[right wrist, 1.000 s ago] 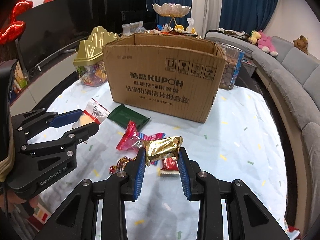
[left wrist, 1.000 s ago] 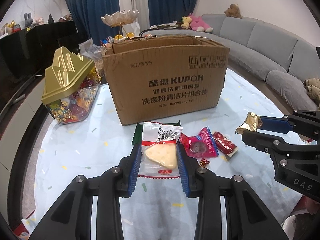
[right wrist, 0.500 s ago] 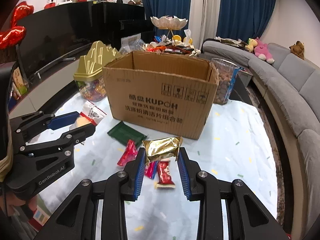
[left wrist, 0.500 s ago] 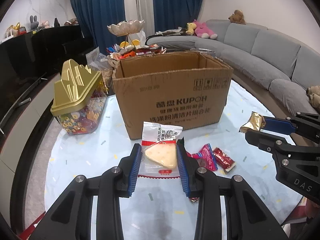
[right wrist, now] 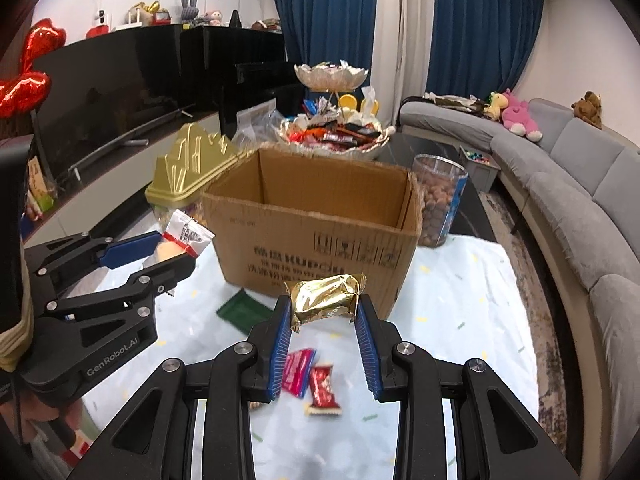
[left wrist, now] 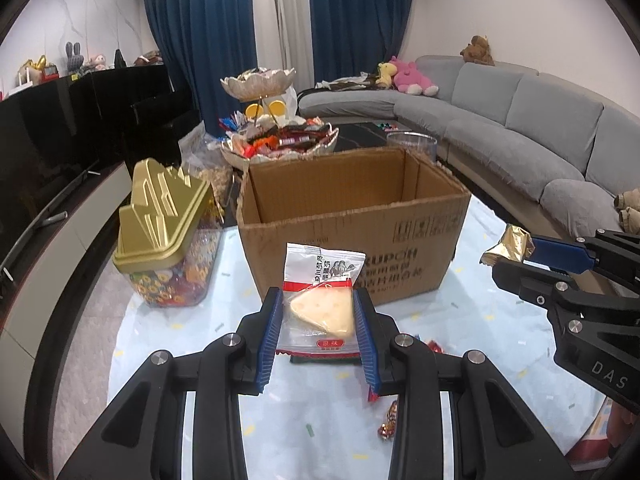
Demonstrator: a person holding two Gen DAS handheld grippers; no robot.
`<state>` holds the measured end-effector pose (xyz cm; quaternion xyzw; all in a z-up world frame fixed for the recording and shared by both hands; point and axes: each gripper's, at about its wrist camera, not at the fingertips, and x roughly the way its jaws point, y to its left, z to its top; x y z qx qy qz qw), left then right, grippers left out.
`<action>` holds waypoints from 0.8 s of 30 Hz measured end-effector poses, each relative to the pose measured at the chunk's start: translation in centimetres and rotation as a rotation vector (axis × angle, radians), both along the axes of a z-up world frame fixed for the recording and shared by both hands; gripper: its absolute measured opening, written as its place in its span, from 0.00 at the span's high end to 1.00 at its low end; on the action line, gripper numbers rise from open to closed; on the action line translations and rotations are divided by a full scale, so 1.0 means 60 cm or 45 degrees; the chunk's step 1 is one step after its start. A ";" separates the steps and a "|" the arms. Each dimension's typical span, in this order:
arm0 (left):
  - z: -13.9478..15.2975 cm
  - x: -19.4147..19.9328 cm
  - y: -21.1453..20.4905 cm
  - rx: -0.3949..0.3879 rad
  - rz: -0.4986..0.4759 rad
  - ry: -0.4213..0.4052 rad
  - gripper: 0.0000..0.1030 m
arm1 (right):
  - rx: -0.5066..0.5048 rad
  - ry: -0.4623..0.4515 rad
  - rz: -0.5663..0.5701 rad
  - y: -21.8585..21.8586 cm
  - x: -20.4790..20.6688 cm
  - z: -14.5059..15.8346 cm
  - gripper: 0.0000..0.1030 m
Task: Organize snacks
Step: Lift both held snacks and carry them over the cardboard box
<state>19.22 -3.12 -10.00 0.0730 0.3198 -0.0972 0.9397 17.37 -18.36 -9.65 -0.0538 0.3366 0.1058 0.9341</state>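
Beyond the pale surface (left wrist: 172, 344) stands the open cardboard box (left wrist: 352, 236), toward which the left hand-held gripper (left wrist: 318, 322) pinches a cheese packet (left wrist: 322, 300) and the right hand-held gripper (right wrist: 325, 322) a gold wrapper (right wrist: 326, 298), both raised, likely for dropping in.

The left gripper (left wrist: 316, 312), black with blue ribbed pads, is clamped on a clear-and-white packet holding a pale wedge (left wrist: 322, 304). The right gripper (right wrist: 323, 312), at its 3 o'clock, pinches a crinkled gold foil packet (right wrist: 326, 295). Both point toward 12 o'clock, held level above the table.
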 end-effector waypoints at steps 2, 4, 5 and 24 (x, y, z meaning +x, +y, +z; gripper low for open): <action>0.007 0.005 0.000 -0.003 0.001 -0.007 0.66 | 0.003 -0.009 -0.005 -0.001 0.005 0.006 0.68; 0.014 0.010 0.000 -0.005 0.002 -0.012 0.66 | 0.007 -0.016 -0.010 -0.002 0.010 0.012 0.68; 0.017 0.012 -0.001 -0.006 0.002 -0.015 0.66 | 0.010 -0.018 -0.012 -0.002 0.012 0.014 0.68; 0.066 0.073 0.003 -0.048 0.052 -0.053 0.66 | 0.039 -0.080 -0.043 -0.005 0.066 0.061 0.68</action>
